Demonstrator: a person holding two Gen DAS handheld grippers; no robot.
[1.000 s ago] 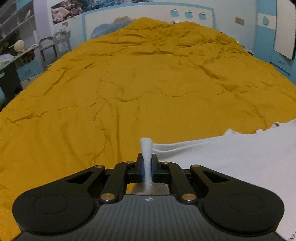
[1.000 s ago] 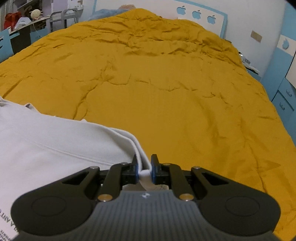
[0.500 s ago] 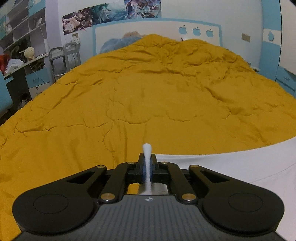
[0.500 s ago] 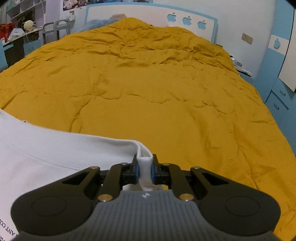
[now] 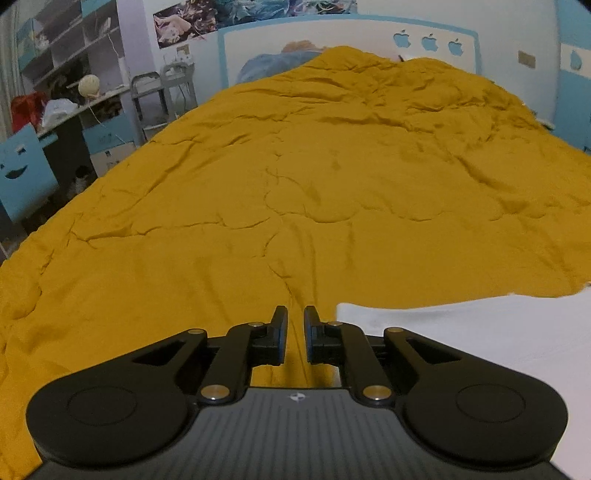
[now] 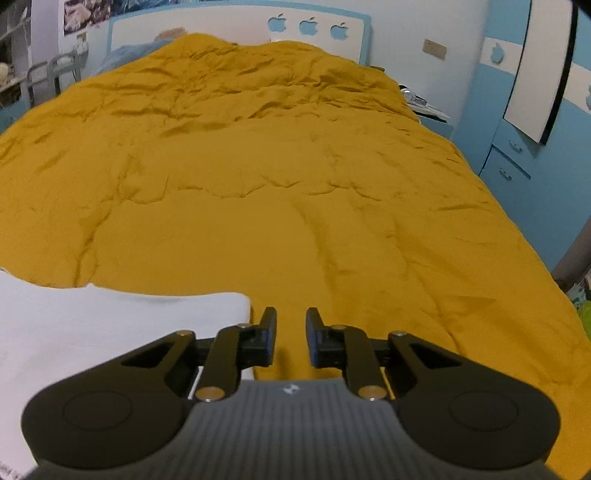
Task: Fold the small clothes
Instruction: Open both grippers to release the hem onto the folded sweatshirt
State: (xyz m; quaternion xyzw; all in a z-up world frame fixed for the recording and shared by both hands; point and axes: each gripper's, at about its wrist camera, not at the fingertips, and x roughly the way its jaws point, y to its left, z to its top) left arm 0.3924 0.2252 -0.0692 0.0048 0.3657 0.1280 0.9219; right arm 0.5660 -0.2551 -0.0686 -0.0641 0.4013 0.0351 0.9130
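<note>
- Left gripper (image 5: 294, 334) hanging over the mustard-yellow quilt (image 5: 295, 177), tilted down toward it.
- Fingers (image 5: 277, 338) just been opening, now parted by a narrow gap with nothing but quilt showing between them, so not gripping anything.
- White garment (image 5: 480, 332) lying flat on the quilt, just to the right of the left gripper, near corner right beside the right-hand finger but not touching the pads.
- Right gripper (image 6: 291, 336) also over the quilt, angled down the same way.
- Fingers (image 6: 267, 339) on that one just been opening too, gap a bit wider, empty, only quilt visible through it.
- Same white garment (image 6: 122, 332) sitting to the left of the right gripper, rounded corner just beside the left-hand finger, partly tucked under the linkage.
- So garment spread on the quilt between the two grippers, let go at both corners.
- Bit of small printed text at the garment's near edge in the right wrist view, way too small to read.
- Beyond the quilt: white headboard (image 6: 236, 22) with blue trim and three blue apple shapes.
- Left of the quilt: cluttered desk (image 5: 70, 114) and shelves.
- Right of the quilt: blue drawers (image 6: 513, 162).
</note>
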